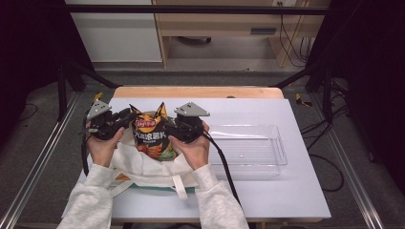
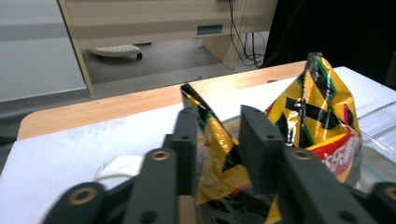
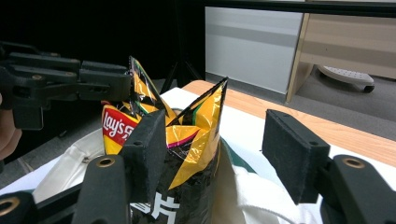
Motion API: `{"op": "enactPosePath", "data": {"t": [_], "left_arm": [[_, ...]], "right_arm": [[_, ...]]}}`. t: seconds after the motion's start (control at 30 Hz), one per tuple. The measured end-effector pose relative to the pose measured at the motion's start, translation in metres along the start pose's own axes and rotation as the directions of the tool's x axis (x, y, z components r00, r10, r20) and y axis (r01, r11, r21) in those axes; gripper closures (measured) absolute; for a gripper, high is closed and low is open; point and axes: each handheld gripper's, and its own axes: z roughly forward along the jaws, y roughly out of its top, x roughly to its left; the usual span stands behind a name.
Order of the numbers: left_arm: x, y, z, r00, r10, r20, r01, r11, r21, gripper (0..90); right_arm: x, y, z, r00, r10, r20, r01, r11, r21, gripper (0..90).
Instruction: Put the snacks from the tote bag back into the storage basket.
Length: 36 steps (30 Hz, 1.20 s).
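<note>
I have the chip bag [image 1: 152, 136] standing upright in the mouth of the white tote bag [image 1: 143, 164], which lies on the near left part of the desk [image 1: 267, 191], with the clear plastic tray [image 1: 248, 150] just to its right and nothing in it. My left gripper [image 2: 219, 140] is pinched on the bag's left top corner: in the left gripper view the foil sits squeezed between the two black jaws, though a gap shows beside it, so the hold is on a thin fold rather than a full clamp. My right gripper [image 3: 224, 154] has its jaws spread wide; the near jaw rests against the bag's right top corner and the far jaw stands well clear, so nothing is gripped there yet. I judge the bag to be very light, puffed with air, and its glossy foil slippery and prone to crumpling; the chips inside will break if I squeeze the belly. The crimped top seam is the stiffest part, and the pointed corners give the jaws something flat to bite. I would take the second corner on that seam, grip firmly but only on the seal, and lift evenly so the tote's cloth does not drag along.
</note>
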Motion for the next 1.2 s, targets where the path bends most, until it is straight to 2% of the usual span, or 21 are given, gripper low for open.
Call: {"op": "enactPosePath", "data": {"t": [0.13,0.3,0.5,0.67,0.77,0.8,0.83,0.87,0.9,0.93,0.97,1.0,1.03,1.1,1.13,1.2], "left_arm": [[-0.002,-0.001,-0.002,1.0,0.003,-0.001,-0.003,0.9998,0.019,80.7],[-0.004,-0.003,-0.004,1.0,0.004,-0.003,-0.004,0.9992,0.041,88.0],[-0.006,-0.005,-0.01,1.0,0.005,-0.005,-0.004,0.9994,0.035,90.0],[-0.012,-0.006,-0.019,0.9996,0.029,-0.001,-0.029,0.9993,0.022,90.0],[-0.017,-0.008,-0.026,0.9994,0.035,0.003,-0.035,0.9993,0.01,90.0],[-0.018,-0.009,-0.026,0.9992,0.039,0.002,-0.039,0.9992,0.01,90.0],[-0.018,-0.009,-0.026,0.9992,0.039,0.002,-0.039,0.9992,0.01,90.0],[-0.019,-0.009,-0.027,0.9992,0.039,0.001,-0.039,0.9992,0.006,90.0],[-0.019,-0.009,-0.027,0.9992,0.039,0.001,-0.039,0.9992,0.006,89.3],[-0.019,-0.009,-0.027,0.9995,0.031,-0.003,-0.031,0.9995,-0.003,88.1],[-0.019,-0.009,-0.027,0.9995,0.031,-0.003,-0.031,0.9995,-0.003,86.2],[-0.018,-0.008,-0.027,0.9996,0.029,-0.003,-0.029,0.9996,-0.008,83.4],[-0.018,-0.008,-0.027,0.9996,0.027,-0.011,-0.027,0.9995,-0.013,83.4],[-0.017,-0.006,-0.027,0.9988,0.033,-0.038,-0.033,0.9992,-0.023,71.1],[-0.014,-0.005,-0.028,0.9988,0.024,-0.043,-0.027,0.9982,-0.054,60.8],[-0.011,-0.003,-0.027,0.9992,0.016,-0.037,-0.018,0.9978,-0.064,55.0]], "right_arm": [[0.003,0.002,0.005,1.0,0.0,0.001,0.0,0.9999,0.011,40.3],[0.007,0.005,0.012,1.0,-0.002,-0.004,0.002,0.9999,0.017,40.8],[0.011,0.006,0.02,0.9999,-0.008,-0.013,0.008,0.9997,0.022,40.8],[0.015,0.007,0.022,0.9998,-0.007,-0.018,0.007,0.9997,0.022,42.0],[0.016,0.005,0.023,0.9995,-0.005,-0.031,0.006,0.9992,0.04,48.8],[0.016,0.005,0.022,0.999,0.003,-0.045,0.0,0.9987,0.052,53.9],[0.016,0.005,0.022,0.999,0.003,-0.045,0.0,0.9987,0.052,53.9],[0.018,0.006,0.02,0.997,0.015,-0.076,-0.009,0.9971,0.075,65.6],[0.018,0.006,0.02,0.997,0.015,-0.076,-0.009,0.9971,0.075,65.6],[0.021,0.006,0.017,0.9978,0.001,-0.066,0.004,0.9961,0.088,73.0],[0.021,0.006,0.017,0.9978,0.001,-0.066,0.004,0.9961,0.088,73.0],[0.021,0.006,0.015,0.9984,-0.006,-0.056,0.011,0.9951,0.099,83.6],[0.021,0.006,0.015,0.9984,-0.006,-0.056,0.011,0.9951,0.099,83.6],[0.021,0.005,0.013,0.9986,0.0,-0.054,0.005,0.9953,0.097,85.7],[0.02,0.004,0.011,0.9983,-0.003,-0.058,0.008,0.9955,0.094,88.5],[0.021,0.002,0.009,0.9978,-0.004,-0.066,0.01,0.9962,0.086,89.5]]}}
